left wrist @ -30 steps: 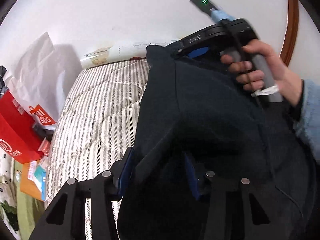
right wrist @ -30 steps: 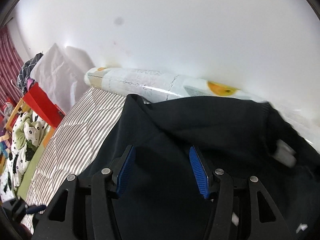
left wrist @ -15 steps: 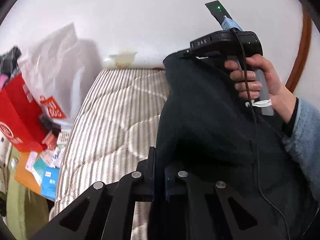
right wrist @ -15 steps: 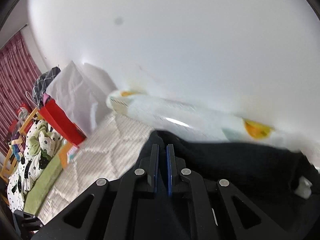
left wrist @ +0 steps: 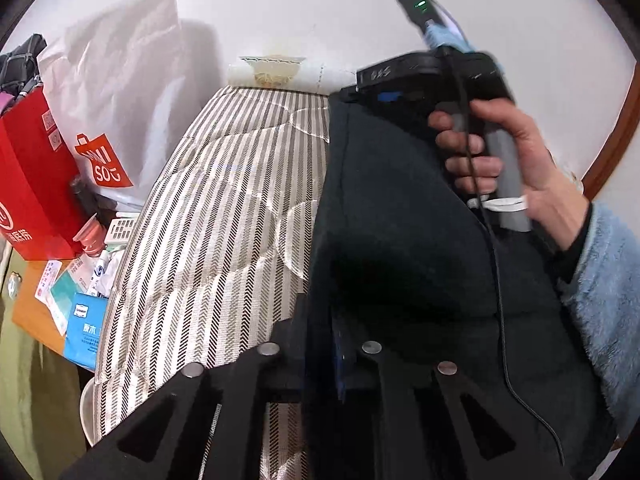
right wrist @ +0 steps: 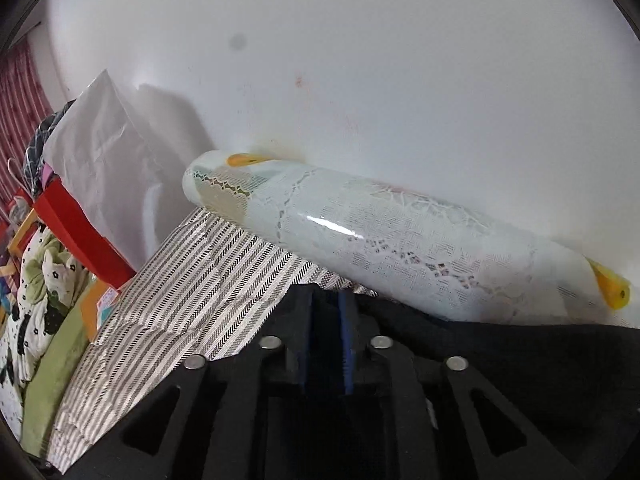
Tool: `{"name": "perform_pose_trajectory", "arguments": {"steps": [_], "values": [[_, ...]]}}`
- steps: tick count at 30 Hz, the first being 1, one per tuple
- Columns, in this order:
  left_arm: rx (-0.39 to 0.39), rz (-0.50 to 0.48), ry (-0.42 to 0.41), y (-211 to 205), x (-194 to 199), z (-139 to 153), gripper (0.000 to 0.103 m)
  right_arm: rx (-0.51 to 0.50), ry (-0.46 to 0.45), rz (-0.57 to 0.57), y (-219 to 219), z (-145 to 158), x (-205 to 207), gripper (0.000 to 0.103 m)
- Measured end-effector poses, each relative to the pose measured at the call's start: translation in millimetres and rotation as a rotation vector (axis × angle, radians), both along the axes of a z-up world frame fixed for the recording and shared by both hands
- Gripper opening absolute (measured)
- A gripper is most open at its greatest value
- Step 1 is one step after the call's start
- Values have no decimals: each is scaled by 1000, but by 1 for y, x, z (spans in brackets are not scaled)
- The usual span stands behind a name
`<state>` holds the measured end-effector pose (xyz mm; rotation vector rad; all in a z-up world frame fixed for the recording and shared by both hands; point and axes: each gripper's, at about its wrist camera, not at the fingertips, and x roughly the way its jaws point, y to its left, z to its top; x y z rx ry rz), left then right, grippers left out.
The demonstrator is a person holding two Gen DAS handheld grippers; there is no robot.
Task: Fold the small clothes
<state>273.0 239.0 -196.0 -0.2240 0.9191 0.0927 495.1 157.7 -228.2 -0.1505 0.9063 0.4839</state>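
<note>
Your striped quilt [left wrist: 224, 216] runs to the wall, its right side hidden under the dark garment [left wrist: 400, 240] stretched between your grippers. Your left gripper [left wrist: 324, 344] pinches its near edge, fingers nearly together; your right gripper [right wrist: 326, 340] clamps the far corner, fingertips buried in cloth.

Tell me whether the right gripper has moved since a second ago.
Yes. The right gripper, then open low over the dark garment, is now shut on its edge and lifted toward the patterned roll by the wall.
</note>
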Motion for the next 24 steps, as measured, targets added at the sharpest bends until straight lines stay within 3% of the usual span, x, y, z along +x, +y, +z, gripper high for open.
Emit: {"name": "perform_pose_trajectory", "arguments": {"steps": [1,2,5,8,12,14,17,22,24], "values": [[6,-2,-2,-1,0,0,15,15,26,-6,-5,4,-2,39],[11,-2,1,-1,2,-1,20,26,37,-10,-11,10,-6,42],[26,-4,8,-7,3,0,32,31,-19,-27,-38,34,-36,43],[98,-4,-3,-18,0,8,49,27,-86,-97,-81,62,-73,48],[82,-56,-34,-34,-8,22,49,-25,-130,-253,-167,92,-124,49],[63,-54,-39,-40,-12,26,49,-123,-165,-356,-217,100,-157,49],[38,-80,-28,-52,-23,32,49,-262,-129,-466,-279,92,-204,49],[95,-105,-36,-79,-49,33,50,-197,-10,-518,-353,59,-274,49],[90,-110,-16,-87,-54,28,50,-237,5,-569,-366,40,-288,47]]}}
